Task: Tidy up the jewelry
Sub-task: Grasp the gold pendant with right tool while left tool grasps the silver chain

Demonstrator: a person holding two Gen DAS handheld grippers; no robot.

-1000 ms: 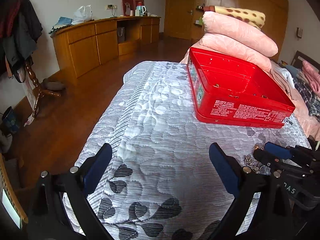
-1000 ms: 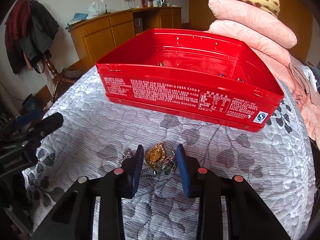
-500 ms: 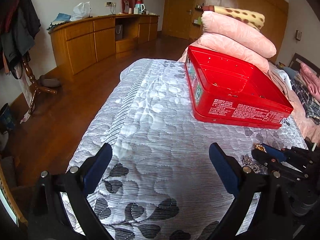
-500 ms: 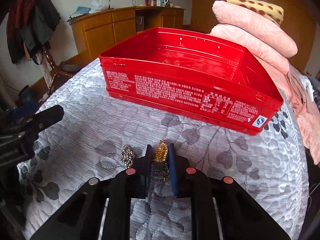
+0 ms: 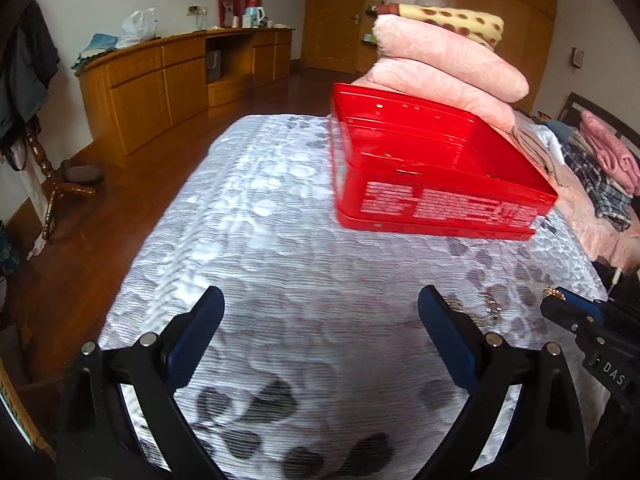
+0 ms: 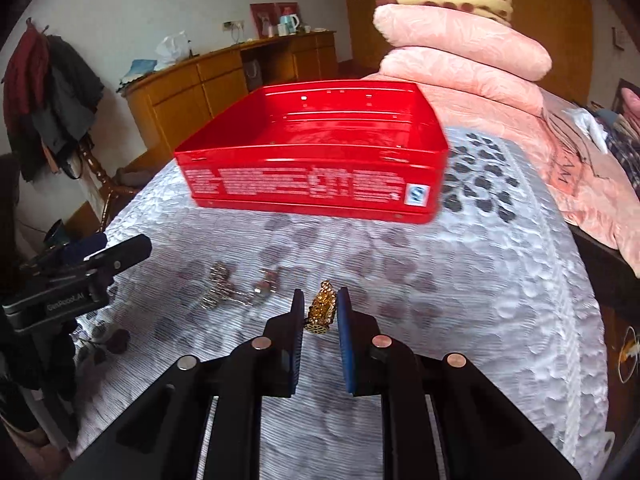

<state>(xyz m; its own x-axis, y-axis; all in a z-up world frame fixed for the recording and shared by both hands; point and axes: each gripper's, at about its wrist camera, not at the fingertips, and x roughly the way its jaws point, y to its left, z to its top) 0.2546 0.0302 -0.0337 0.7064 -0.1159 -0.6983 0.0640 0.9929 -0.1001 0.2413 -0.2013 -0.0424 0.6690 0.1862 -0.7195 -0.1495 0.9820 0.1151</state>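
Since a second ago, the right hand-held gripper (image 6: 320,312) has closed its jaws on the gold pendant (image 6: 320,309) and lifted it off the bed (image 6: 460,300). Left hand-held gripper (image 5: 320,336) hangs wide, empty. Carry level to the red tin (image 6: 312,184) at 12 o'clock, clearing its wall before release.

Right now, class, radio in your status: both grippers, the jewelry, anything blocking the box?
Right gripper shut on gold pendant. Left gripper open, empty. Remaining jewelry on quilt. Path to red box clear.
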